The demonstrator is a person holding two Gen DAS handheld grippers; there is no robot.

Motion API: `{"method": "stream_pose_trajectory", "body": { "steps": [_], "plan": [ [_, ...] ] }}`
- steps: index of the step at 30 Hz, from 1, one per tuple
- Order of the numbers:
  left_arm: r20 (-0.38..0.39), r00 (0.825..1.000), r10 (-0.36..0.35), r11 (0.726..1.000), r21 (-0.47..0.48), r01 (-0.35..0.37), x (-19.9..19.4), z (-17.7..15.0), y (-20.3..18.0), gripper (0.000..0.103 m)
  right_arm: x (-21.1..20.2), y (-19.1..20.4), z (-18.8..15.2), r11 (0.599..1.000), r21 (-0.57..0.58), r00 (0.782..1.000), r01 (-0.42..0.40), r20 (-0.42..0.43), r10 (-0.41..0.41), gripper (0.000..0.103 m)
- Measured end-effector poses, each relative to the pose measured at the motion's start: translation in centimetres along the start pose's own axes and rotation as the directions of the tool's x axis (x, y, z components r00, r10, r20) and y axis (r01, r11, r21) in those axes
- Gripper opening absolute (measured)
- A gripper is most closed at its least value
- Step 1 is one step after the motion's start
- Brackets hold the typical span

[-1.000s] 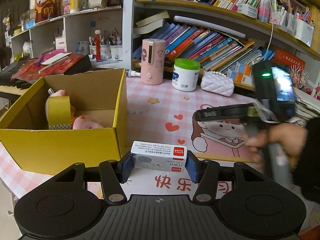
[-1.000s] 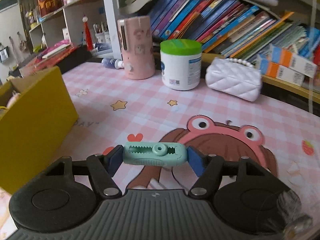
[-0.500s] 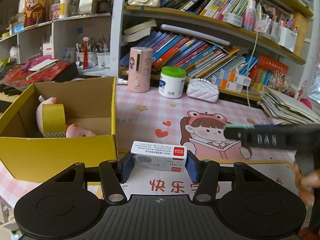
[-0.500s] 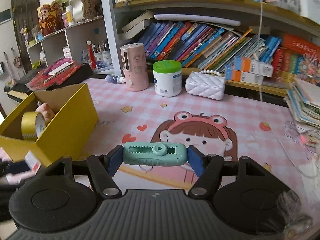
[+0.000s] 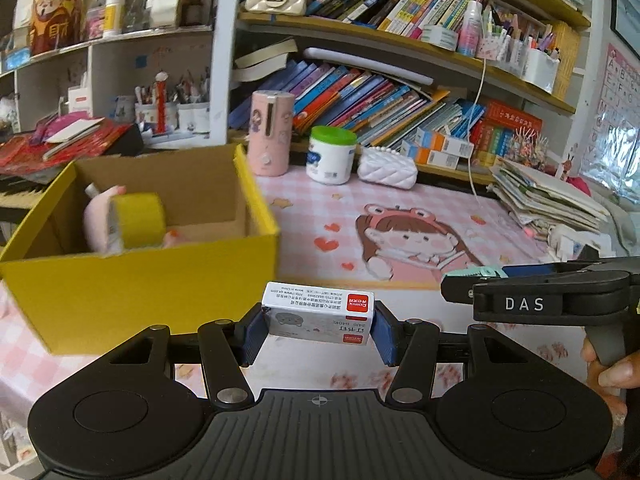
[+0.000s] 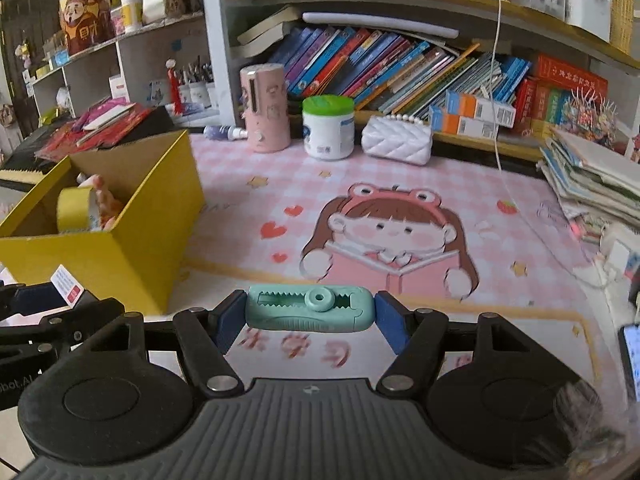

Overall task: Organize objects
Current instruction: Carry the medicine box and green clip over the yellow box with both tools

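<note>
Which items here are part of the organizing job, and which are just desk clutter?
In play:
- staple box, clamped in left gripper
- teal utility knife, clamped in right gripper
- yellow cardboard box, already holding tape roll

Lying about:
- pink cylinder
- green-lidded jar
- white quilted purse
- shelf books

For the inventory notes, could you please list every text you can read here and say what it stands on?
"DAS": white letters on the right tool's black body.
"A", "E", "F": alphabet chart on the wall; the rest is blurred.
Small box held by the left tool: red logo and fine print, too small.
Book spines: unreadable.
</note>
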State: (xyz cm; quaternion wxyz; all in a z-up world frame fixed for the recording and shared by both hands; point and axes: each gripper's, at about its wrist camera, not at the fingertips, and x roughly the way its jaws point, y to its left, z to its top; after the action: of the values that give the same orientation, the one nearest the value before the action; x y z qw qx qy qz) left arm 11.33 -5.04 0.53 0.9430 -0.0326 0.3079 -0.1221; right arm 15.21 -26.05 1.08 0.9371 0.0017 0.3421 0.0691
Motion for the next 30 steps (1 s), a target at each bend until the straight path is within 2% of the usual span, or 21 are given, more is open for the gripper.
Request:
{"method": "stream_pose_trajectory", "body": {
  "steps": [7, 18, 30],
  "plan": [
    [-0.016, 1.000, 0.003, 1.000, -0.016, -0.003, -3.2, -2.1, 3.5, 0.053, -1.7, 5.0, -2.9, 1.000, -0.009, 0.998, -0.008, -0.059, 0.007, 0.067],
    [-0.030, 0.999, 0.016, 0.999, -0.035, -0.017, -7.6, -5.2, 8.0, 0.053, -4.1, 11.1, -7.0, 0.999, -0.007, 0.995, -0.035, -0.097, 0.034, 0.067],
    [-0.006, 1.000, 0.030, 0.997, -0.067, -0.030, -11.1, -6.6, 10.9, 0.053, -5.9, 15.4, -8.4, 0.996, -0.016, 0.988, -0.089, -0.128, 0.086, 0.067]
  ]
}}
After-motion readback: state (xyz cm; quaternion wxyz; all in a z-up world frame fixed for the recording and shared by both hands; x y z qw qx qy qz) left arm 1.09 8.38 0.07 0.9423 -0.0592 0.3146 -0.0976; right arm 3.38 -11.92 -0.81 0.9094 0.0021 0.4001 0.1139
